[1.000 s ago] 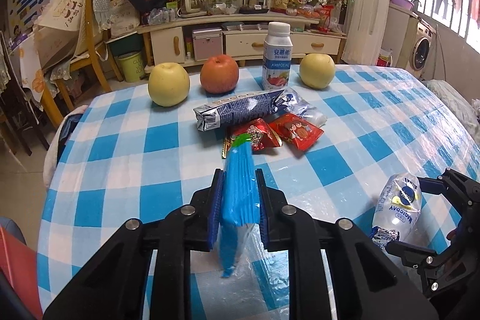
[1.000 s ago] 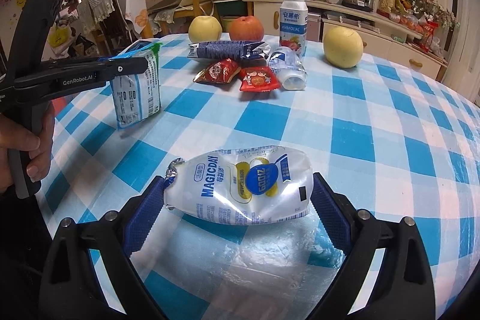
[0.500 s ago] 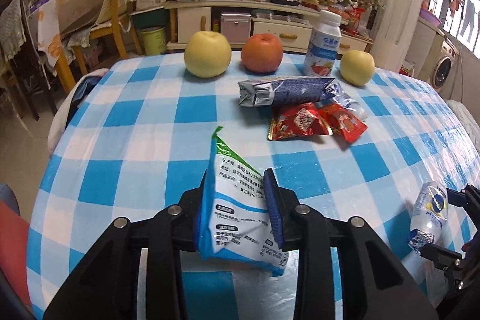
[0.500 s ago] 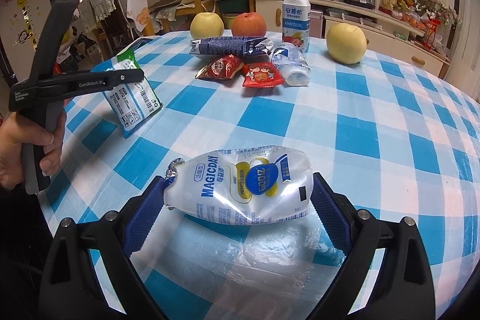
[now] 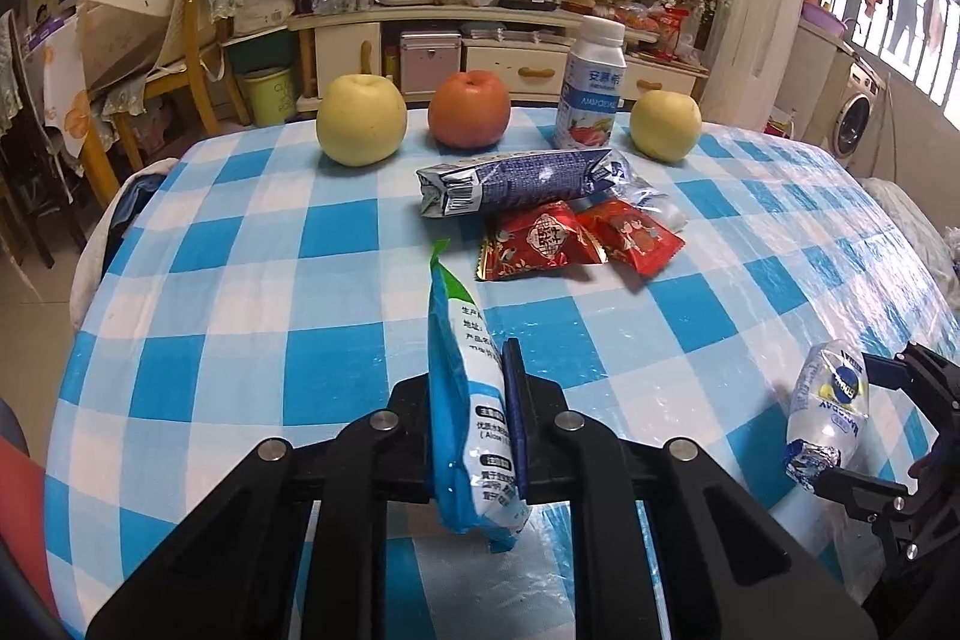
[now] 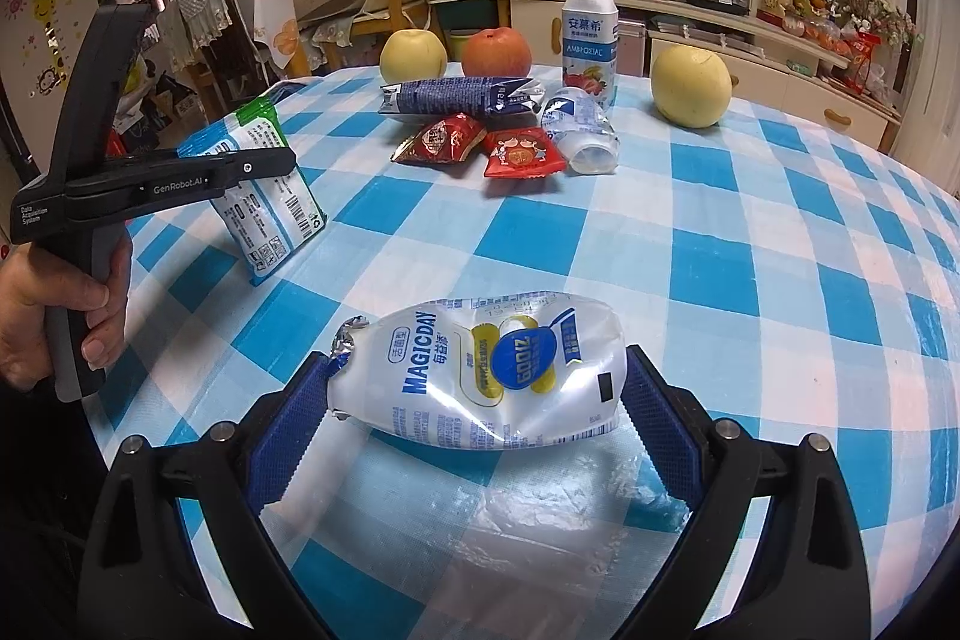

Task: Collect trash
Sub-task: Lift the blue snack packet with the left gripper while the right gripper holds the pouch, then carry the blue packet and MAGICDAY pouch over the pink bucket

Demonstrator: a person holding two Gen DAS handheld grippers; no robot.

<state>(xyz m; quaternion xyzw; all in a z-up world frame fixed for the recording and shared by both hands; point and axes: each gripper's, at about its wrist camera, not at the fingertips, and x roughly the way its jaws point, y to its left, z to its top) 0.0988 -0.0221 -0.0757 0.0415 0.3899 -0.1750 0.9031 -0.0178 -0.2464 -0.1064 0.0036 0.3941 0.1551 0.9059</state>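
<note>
My left gripper [image 5: 480,382] is shut on a blue-and-white snack packet [image 5: 462,340], held edge-on with its green top corner up. In the right wrist view that packet [image 6: 270,226] hangs low over the table's left side, and a hand holds the left gripper [image 6: 264,172]. My right gripper [image 6: 480,388] is shut on a crushed clear MAGICDAY pouch [image 6: 480,364], pads pressing both ends just above the cloth. Farther back lies a pile: a dark blue wrapper [image 5: 516,181], two red sachets [image 5: 540,244] and a crushed clear bottle [image 6: 582,130].
Two yellow apples [image 5: 360,127] [image 5: 666,124], a red apple [image 5: 471,109] and an upright white yogurt bottle [image 5: 591,85] stand along the far edge of the blue-checked table [image 5: 240,340]. Beyond are a wooden chair [image 5: 180,58] and a cluttered cabinet [image 5: 480,22].
The left jaws loosened, letting the packet tip and show its printed face, then closed tight on it again. The packet now sits lower over the table. The right gripper and pouch have not moved.
</note>
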